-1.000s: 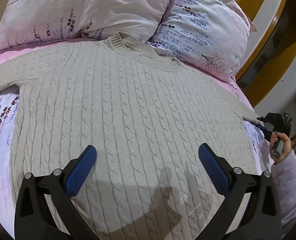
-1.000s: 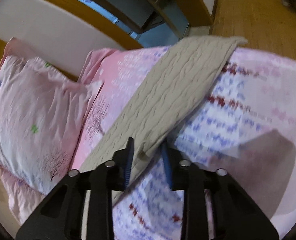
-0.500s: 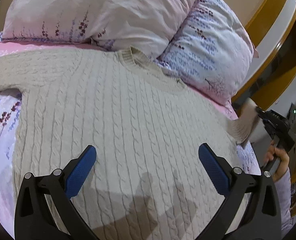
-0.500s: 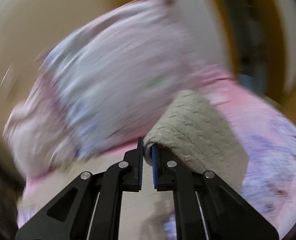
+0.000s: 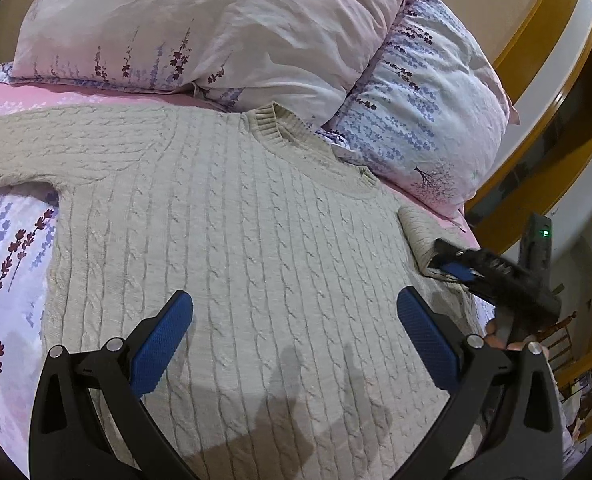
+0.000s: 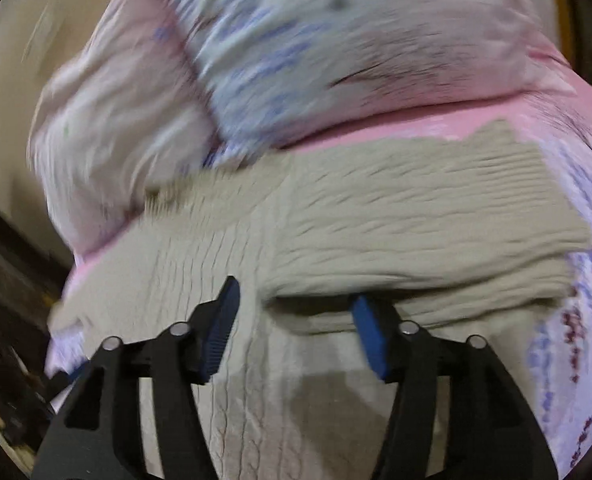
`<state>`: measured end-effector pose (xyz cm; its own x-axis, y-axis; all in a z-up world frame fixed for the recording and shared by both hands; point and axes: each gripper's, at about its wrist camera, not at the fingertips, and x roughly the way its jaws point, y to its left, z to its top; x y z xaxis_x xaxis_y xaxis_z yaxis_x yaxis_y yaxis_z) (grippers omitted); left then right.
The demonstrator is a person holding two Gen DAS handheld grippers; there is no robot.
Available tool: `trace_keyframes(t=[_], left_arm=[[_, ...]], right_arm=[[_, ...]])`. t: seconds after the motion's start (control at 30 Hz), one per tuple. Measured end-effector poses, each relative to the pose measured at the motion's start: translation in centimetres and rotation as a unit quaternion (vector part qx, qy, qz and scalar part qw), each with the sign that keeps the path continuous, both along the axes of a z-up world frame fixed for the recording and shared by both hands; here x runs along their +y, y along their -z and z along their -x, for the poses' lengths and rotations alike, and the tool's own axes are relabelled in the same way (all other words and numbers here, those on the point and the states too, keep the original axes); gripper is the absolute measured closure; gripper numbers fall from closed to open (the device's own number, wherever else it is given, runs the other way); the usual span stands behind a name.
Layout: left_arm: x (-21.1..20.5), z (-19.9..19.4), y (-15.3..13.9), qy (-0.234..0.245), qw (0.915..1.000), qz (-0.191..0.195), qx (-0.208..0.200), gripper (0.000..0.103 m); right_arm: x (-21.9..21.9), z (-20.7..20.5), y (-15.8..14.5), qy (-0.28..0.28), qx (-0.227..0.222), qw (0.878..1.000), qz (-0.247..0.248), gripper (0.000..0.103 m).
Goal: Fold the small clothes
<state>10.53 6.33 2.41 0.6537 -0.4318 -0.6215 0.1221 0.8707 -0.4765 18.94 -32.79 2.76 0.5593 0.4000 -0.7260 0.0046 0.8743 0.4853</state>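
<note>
Beige cable-knit sweater (image 5: 232, 248) spread flat on bed, collar toward pillows, right sleeve (image 5: 420, 236) folded onto body

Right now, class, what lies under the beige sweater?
The sweater lies spread on a pink floral bedsheet, seen beside its edges. Its neckline reaches two pillows. Anything directly beneath the knit is covered and cannot be seen.

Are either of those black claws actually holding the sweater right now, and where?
No. The left gripper hangs open above the sweater; the right gripper has opened, letting go of the folded-in sleeve.
</note>
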Motion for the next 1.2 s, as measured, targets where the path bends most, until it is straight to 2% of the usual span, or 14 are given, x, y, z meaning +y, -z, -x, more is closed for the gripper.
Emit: trace_keyframes(t=[0.1,0.23,0.33,0.4,0.5,0.57,0.67,0.73,0.83,0.93,1.0,1.03,1.1,1.2], left_arm=[[0.1,-0.1,0.1,0.001,1.0,0.003,0.002,0.001],[0.5,0.0,0.1,-0.002,1.0,0.0,0.002,0.001],[1.0,-0.3,-0.2,-0.008,0.9999,-0.006,0.004,0.001],[1.5,-0.8,-0.4,-0.001,0.9999,0.001,0.01,0.001],[2.5,-1.5,-0.7,0.006,0.9995,0.028,0.014,0.001],[3.1,-2.1,-0.8,0.003,0.9988,0.049,0.009,0.001],[4.3,-3.7,-0.5,0.011,0.9933,0.114,0.018,0.001],[4.9,-4.8,-0.1,0.011,0.9878,0.153,0.03,0.005],[5.0,-6.1,0.5,0.008,0.9813,0.187,0.045,0.014],[4.4,-7.1,0.9,0.01,0.9786,0.197,0.057,0.014],[3.7,-7.9,1.3,0.011,0.978,0.197,0.068,0.014],[3.6,-8.1,1.4,0.012,0.9776,0.198,0.07,0.014],[3.0,-9.0,1.8,0.008,0.9782,0.191,0.081,0.014],[2.1,-10.1,2.2,0.011,0.9777,0.187,0.096,0.016]], right_arm=[[-3.9,-0.3,0.2,0.064,0.012,0.997,-0.033,0.049],[-8.1,0.3,0.9,0.143,0.027,0.987,-0.071,0.072],[-9.0,0.3,1.1,0.174,0.032,0.983,-0.054,0.089],[-9.0,-0.1,1.0,0.181,0.035,0.982,-0.032,0.095],[-6.4,-0.9,-0.9,0.154,-0.001,0.988,0.005,0.096],[-2.8,-1.3,-3.2,0.098,-0.051,0.994,0.02,0.096],[2.1,-1.4,-4.8,0.015,-0.091,0.995,0.034,0.096],[6.0,-1.7,-4.8,-0.041,-0.095,0.994,0.039,0.096],[10.2,-2.1,-3.2,-0.096,-0.077,0.992,0.034,0.096],[14.0,-2.6,-0.9,-0.147,-0.034,0.987,0.045,0.088],[15.6,-2.4,0.6,-0.181,0.004,0.982,0.058,0.064],[15.3,-1.6,0.7,-0.186,0.004,0.981,0.056,0.055],[13.8,-0.7,-0.1,-0.172,-0.01,0.984,0.046,0.047],[7.8,0.1,-2.7,-0.094,-0.038,0.995,0.012,0.042]])
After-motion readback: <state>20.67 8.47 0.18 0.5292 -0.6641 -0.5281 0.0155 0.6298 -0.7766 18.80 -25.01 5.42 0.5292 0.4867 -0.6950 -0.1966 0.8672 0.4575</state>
